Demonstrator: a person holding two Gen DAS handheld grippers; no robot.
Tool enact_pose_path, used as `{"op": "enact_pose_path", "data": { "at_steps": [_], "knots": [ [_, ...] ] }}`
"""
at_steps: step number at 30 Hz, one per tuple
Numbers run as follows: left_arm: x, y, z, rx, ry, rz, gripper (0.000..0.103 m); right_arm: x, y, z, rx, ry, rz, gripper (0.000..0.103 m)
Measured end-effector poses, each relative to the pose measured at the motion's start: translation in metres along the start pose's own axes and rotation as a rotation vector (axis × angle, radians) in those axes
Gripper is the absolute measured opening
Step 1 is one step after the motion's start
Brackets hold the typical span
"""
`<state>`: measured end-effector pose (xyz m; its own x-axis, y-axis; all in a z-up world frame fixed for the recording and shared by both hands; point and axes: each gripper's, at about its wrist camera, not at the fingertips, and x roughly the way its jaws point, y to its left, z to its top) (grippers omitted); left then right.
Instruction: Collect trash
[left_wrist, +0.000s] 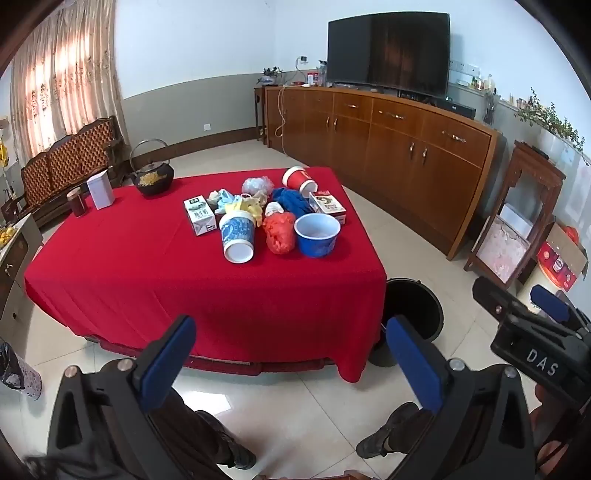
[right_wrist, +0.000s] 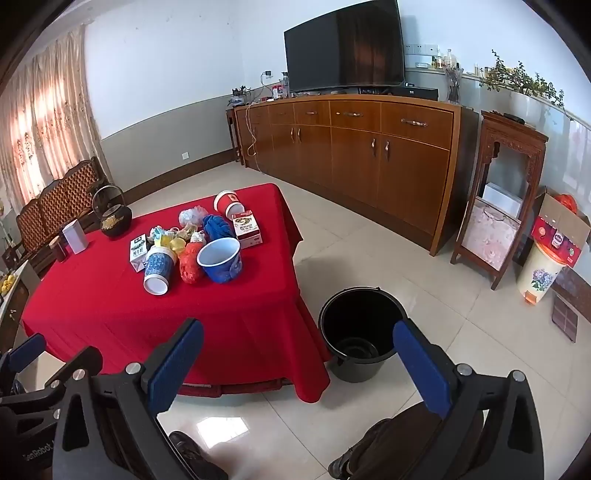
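The trash sits in a heap toward the far right part of a table (left_wrist: 110, 288) draped in red cloth: a blue paper bowl (left_wrist: 317, 234) upright, a blue-patterned paper cup (left_wrist: 237, 236) on its side with its white base facing the camera, a red paper cup (left_wrist: 298, 180) tipped over at the back, a crumpled orange-red plastic bag (left_wrist: 279, 232), a blue cloth-like wad (left_wrist: 291, 201), a milk carton (left_wrist: 200, 220), and a flat snack box (left_wrist: 328, 206). A black bucket (right_wrist: 360, 332) stands on the tiled floor just beside the table's near right corner.

The left gripper (left_wrist: 291, 354) has its blue-padded fingers spread fully wide with nothing between them, hanging short of the table's near edge, well apart from the heap. The right gripper (right_wrist: 299, 365) is equally wide and empty, its right finger overlapping the bucket's rim in view.

A black iron teapot (left_wrist: 153, 179) and a white tin (left_wrist: 100, 191) stand at the table's far left.
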<state>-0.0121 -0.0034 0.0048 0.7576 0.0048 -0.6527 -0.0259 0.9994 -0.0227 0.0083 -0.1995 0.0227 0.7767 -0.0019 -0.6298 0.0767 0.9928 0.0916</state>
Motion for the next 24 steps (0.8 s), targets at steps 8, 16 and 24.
{"op": "enact_pose_path", "data": {
  "at_steps": [8, 16, 24],
  "knots": [
    [0.0014, 0.008, 0.0073, 0.0, 0.017, 0.003, 0.103, -0.0014, -0.0006, 0.0002, 0.004, -0.015, -0.001, 0.103],
    [0.002, 0.0053, 0.0048, 0.011, 0.013, 0.005, 0.103, -0.0017, 0.0083, 0.0018, 0.008, -0.01, 0.009, 0.103],
    [0.0048, 0.0047, 0.0038, 0.013, 0.015, 0.005, 0.103, 0.0006, 0.0005, -0.0024, 0.01, -0.011, 0.015, 0.103]
  ]
}}
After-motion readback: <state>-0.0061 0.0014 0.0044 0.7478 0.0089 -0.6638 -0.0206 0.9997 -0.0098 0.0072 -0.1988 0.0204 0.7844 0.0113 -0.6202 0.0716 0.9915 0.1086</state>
